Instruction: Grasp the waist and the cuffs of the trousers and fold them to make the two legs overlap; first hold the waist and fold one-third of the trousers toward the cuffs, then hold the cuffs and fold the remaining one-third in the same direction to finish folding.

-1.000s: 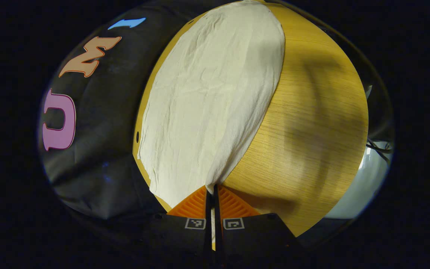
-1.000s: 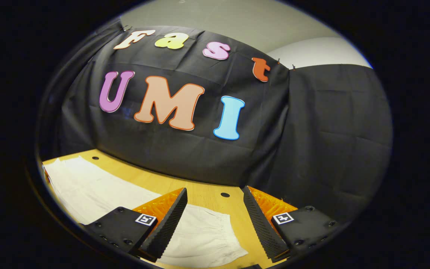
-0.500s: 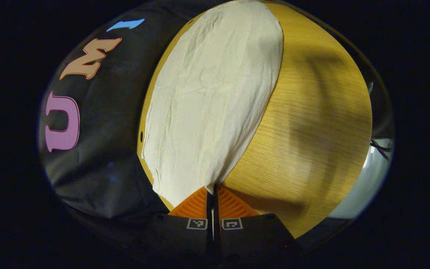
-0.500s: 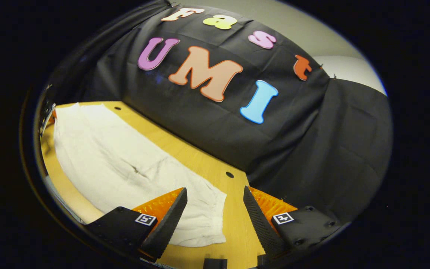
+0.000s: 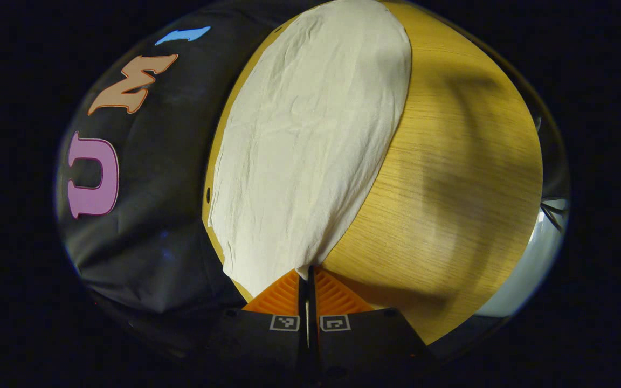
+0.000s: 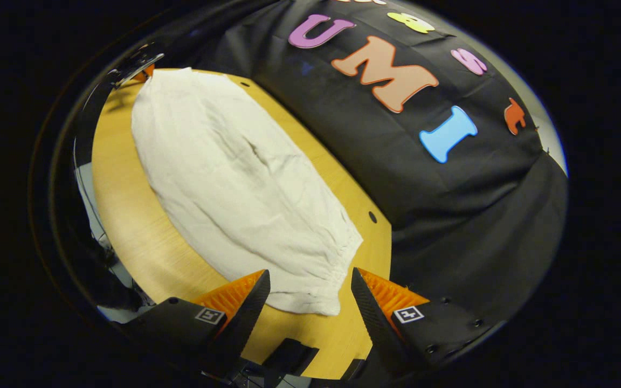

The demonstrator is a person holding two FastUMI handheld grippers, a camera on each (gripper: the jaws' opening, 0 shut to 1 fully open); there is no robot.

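The right gripper (image 6: 310, 288) has tipped down since a second ago, fingers spread over the gathered waist. The trousers (image 5: 310, 151) lie flat on the table (image 5: 450, 178); the left gripper (image 5: 307, 280) stays pinched on the cuff corner.

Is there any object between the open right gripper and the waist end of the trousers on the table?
Nothing visible does. The right gripper hangs open just before the gathered waist of the trousers, with bare wooden table around.

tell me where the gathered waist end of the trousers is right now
In the right gripper view the trousers' waist lies flat on the wooden table, just ahead of the open right gripper.
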